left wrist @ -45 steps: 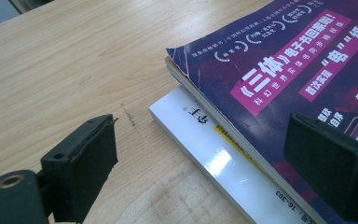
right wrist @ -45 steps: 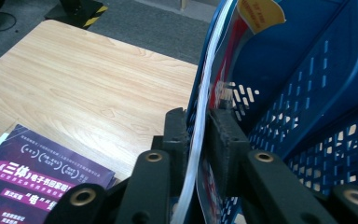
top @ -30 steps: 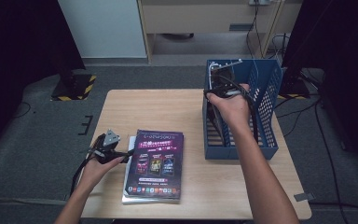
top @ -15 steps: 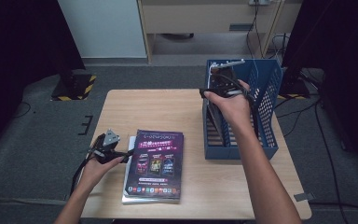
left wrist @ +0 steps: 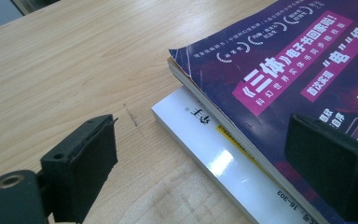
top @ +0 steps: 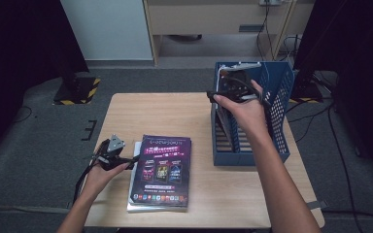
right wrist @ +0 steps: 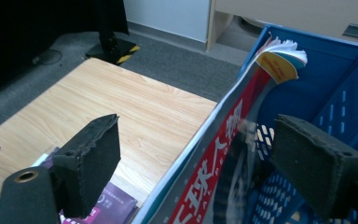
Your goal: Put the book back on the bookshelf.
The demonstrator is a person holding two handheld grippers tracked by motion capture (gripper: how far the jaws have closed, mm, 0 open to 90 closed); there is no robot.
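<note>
The right gripper (top: 223, 94) is held up at the near-left wall of the blue file rack (top: 277, 141), which stands on the right half of the wooden table (top: 175, 111). In the right gripper view its jaws are seen parted wide, and they have just been opening; a red-covered magazine (right wrist: 214, 163) is caught between them, yet neither pad is pressed against it. That magazine is stood upright and leaning inside the rack, its top corner curled over and its pages fanned out at the tip. So it is let go, and it is propped by the rack alone.

Over on the left, the left gripper (top: 128, 162) is rested low at the table's near-left, just beside a stack of 2 publications. The dark purple magazine (top: 162, 170) is laid flat on top, face up, and a white book (left wrist: 205, 149) is seen beneath it, its edge jutting out towards the gripper. In the left gripper view the jaws are spread apart, with 1 pad over bare wood and the other over the purple cover's corner; whether that pad is touching the cover cannot be told. Nothing is clamped there.

The stack and the rack are kept well apart, with open tabletop between them.
</note>
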